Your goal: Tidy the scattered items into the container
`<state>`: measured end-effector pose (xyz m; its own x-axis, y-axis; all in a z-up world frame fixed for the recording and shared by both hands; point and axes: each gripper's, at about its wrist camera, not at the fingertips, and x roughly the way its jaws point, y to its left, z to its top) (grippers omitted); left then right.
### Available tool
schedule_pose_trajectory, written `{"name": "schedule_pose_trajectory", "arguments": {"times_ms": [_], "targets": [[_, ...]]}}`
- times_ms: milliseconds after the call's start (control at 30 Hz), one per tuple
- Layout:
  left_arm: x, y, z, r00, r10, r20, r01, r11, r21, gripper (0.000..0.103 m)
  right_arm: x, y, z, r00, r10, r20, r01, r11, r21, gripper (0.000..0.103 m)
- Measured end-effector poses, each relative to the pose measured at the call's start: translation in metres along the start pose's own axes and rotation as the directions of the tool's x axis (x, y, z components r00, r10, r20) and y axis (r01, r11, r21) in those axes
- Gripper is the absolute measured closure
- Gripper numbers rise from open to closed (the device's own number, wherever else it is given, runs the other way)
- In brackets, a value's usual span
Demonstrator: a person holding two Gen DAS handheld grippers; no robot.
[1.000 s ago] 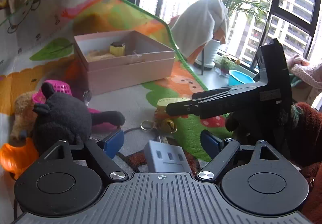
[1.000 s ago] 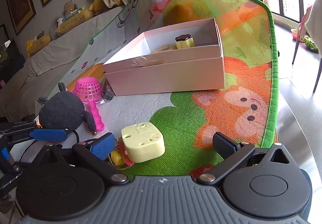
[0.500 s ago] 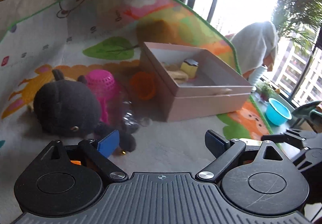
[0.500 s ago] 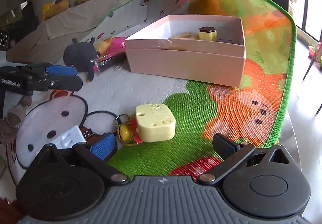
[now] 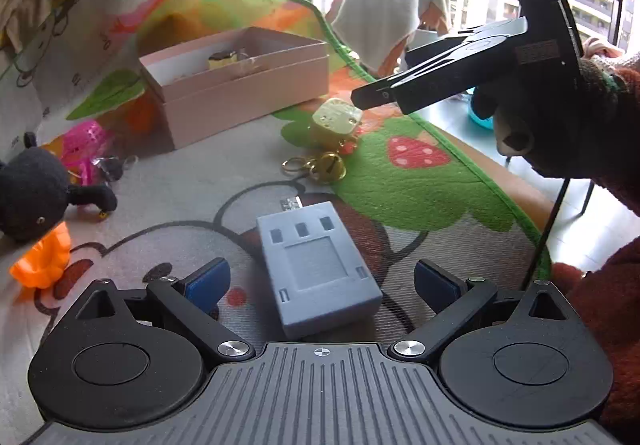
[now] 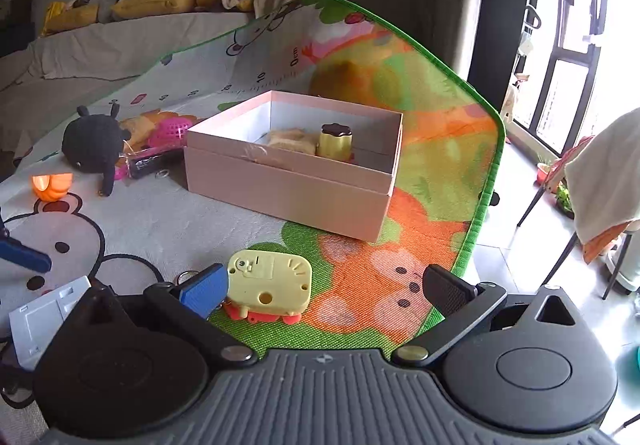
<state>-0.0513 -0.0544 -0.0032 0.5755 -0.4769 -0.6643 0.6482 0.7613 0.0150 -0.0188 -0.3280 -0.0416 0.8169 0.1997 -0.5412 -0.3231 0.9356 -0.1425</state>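
The open pink cardboard box held only two small items; most toys lay scattered on the mat. The left gripper, jaws just opened wide, straddled a grey plastic adapter without pinching it. The right gripper was spread around a yellow plastic toy.

Adapter lies on mat, before the box.
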Motion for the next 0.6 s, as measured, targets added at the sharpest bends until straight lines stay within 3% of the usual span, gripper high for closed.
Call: {"name": "schedule_pose_trajectory", "arguments": {"times_ms": [133,233,267,333,433,500,533,600], "targets": [[0.004,0.025,0.003,0.988,0.154,-0.007,-0.155,0.988,-0.03,0.002,0.001,0.007,-0.002,1.0,0.022,-0.001,-0.022,1.0,0.002,0.0],[0.006,0.043,0.007,0.947,0.322,-0.002,-0.321,0.945,-0.068,0.002,-0.001,0.006,-0.002,1.0,0.027,0.005,-0.027,1.0,0.01,0.003],[0.005,0.049,0.008,0.939,0.343,0.007,-0.341,0.934,-0.104,0.002,0.001,0.006,0.0,0.999,0.036,0.004,-0.036,0.999,0.016,0.008],[-0.001,0.06,0.009,0.95,0.307,0.049,-0.291,0.934,-0.207,0.002,0.006,0.009,0.004,0.998,0.064,-0.01,-0.064,0.998,0.014,0.024],[-0.006,0.065,0.007,0.972,0.196,0.129,-0.142,0.928,-0.344,0.001,0.023,0.02,0.005,0.997,0.07,-0.036,-0.07,0.997,-0.013,0.024],[-0.006,0.059,0.007,0.973,0.172,0.151,-0.11,0.929,-0.353,0.001,0.035,0.024,0.003,0.993,0.091,-0.073,-0.092,0.995,-0.023,0.028],[-0.006,0.056,0.008,0.972,0.176,0.153,-0.115,0.933,-0.342,0.001,0.04,0.024,0.002,0.989,0.108,-0.097,-0.111,0.994,-0.022,0.046],[-0.006,0.05,0.007,0.971,0.183,0.151,-0.128,0.939,-0.319,0.001,0.037,0.017,0.008,0.987,0.12,-0.103,-0.121,0.993,-0.006,0.047]]}}
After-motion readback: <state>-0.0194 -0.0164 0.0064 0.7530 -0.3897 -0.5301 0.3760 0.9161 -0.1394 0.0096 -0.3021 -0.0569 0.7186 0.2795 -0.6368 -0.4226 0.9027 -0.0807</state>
